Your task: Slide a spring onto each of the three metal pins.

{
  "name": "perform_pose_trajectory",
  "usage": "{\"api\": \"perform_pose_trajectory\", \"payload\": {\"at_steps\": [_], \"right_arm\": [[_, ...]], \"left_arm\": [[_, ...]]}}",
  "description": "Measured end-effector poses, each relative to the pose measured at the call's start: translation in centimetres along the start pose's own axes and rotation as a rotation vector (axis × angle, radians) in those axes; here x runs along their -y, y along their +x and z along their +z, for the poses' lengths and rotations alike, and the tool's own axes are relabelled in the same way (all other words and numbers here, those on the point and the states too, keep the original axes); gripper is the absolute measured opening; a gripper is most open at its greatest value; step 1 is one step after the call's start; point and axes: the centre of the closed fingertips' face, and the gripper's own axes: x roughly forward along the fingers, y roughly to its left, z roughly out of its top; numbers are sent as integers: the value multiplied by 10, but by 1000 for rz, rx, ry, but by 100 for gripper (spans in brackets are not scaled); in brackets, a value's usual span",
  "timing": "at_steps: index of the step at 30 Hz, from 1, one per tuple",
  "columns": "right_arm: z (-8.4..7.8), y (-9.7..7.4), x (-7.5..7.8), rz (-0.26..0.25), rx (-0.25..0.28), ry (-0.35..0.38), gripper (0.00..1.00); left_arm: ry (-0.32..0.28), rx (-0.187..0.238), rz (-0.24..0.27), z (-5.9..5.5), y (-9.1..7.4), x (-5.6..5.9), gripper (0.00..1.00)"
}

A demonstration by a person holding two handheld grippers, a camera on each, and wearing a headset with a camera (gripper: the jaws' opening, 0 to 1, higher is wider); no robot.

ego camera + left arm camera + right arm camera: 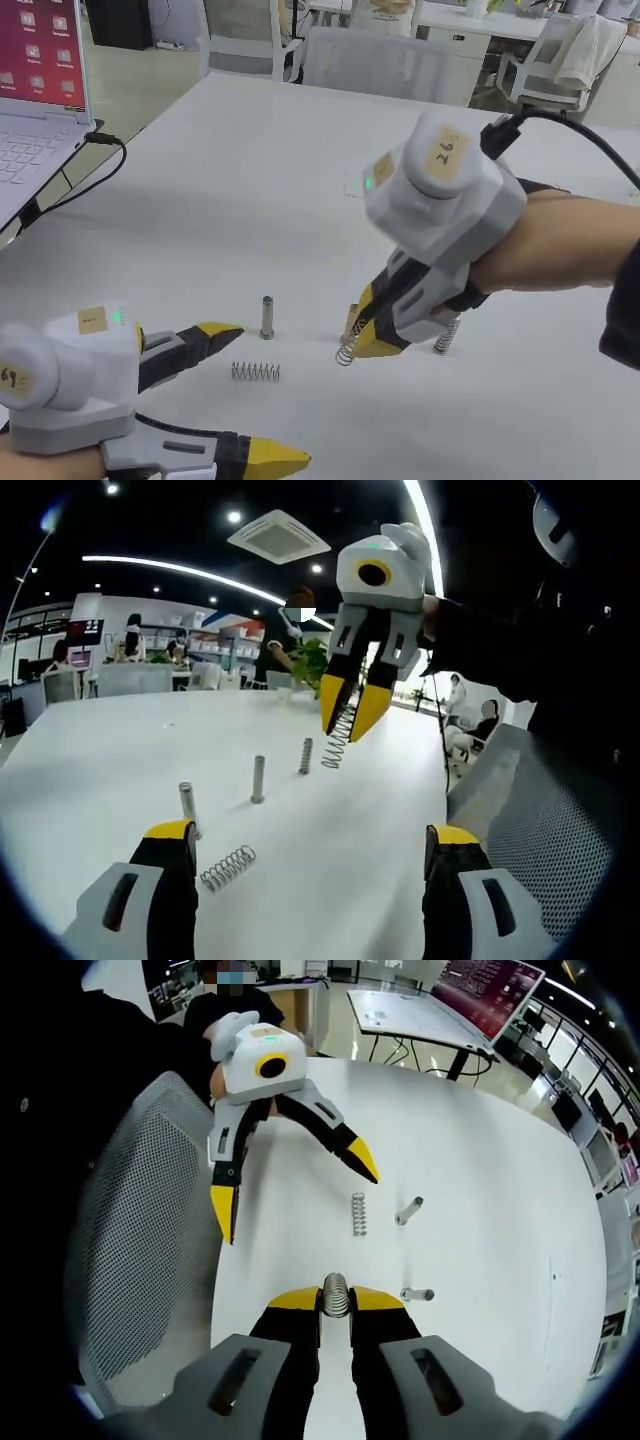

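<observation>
Right gripper [350,712] clamps a spring [337,742] endwise, ready for a pin [267,317].
Left gripper [312,832] gapes wide by the loose spring [227,867].

Hand-written "92" on a yellow sticker [447,152] on top of the right gripper [368,335]. Hand-written "69" on a second sticker [14,378] at the back of the left gripper [268,394]. Third sticker [92,320] on that same gripper too faint to read. Words on the laptop screen [40,50] too tiny to read.
</observation>
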Motion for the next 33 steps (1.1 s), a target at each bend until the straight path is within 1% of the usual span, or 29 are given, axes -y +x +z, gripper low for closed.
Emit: {"api": "perform_pose_trajectory", "payload": {"at_steps": [3,11,16,18,23,27,30,33], "right_arm": [[-1,-4,4,-8,0,5,8],[-4,-13,14,-36,-10,15,8],[-4,-22,26,-61,-12,19,8],[-4,-23,34,-67,-14,20,8],[-6,-26,46,-83,-29,21,8],[-7,-25,53,-92,-45,21,8],[-7,-20,63,-85,-51,25,8],[-7,-16,66,-87,-68,16,8]], "left_arm": [[4,2,11,0,-1,-2,95],[9,-1,32,-2,-3,-9,98],[17,-7,44,-4,-5,-12,98],[18,-7,47,-4,-5,-13,98],[23,-12,51,-5,-6,-15,98],[21,-8,57,-6,-8,-17,98],[19,-4,59,-6,-9,-19,98],[16,-3,62,-6,-10,-20,98]]}}
